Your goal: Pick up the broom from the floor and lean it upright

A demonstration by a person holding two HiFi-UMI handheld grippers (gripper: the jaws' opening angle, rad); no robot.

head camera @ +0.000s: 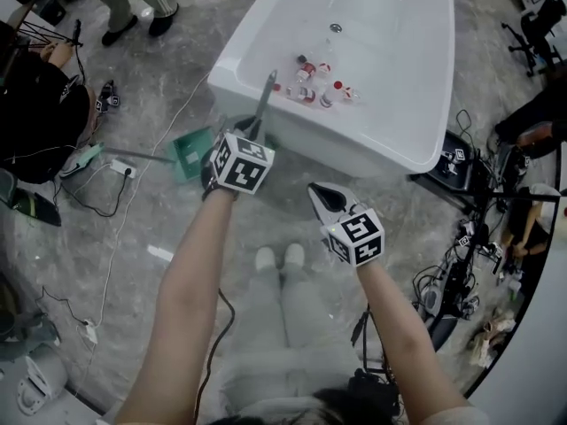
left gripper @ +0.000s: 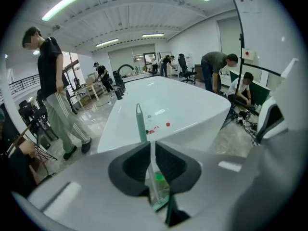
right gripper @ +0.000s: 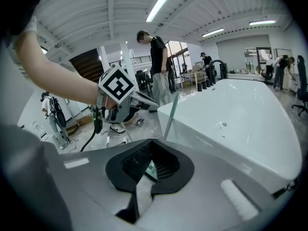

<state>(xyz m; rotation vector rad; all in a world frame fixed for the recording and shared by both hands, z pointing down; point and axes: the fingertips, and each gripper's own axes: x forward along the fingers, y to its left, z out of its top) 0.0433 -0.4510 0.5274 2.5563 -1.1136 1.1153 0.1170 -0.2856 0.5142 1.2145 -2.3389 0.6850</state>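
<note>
Teal broom (left gripper: pixel 140 124) in left tool (left gripper: pixel 151 148) points steeply upward, seemingly tilted.

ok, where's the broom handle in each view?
Head view: handle at upper centre, rising from the left hand-held gripper in front of the tub.
Left gripper view: handle at centre, running up from between the jaws.
Right gripper view: handle is a thin slanted line just above centre.
Shared landmark: the white tub.

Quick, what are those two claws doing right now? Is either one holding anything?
Left gripper: closed on the broom handle.
Right gripper: jaws together, holding nothing.
</note>
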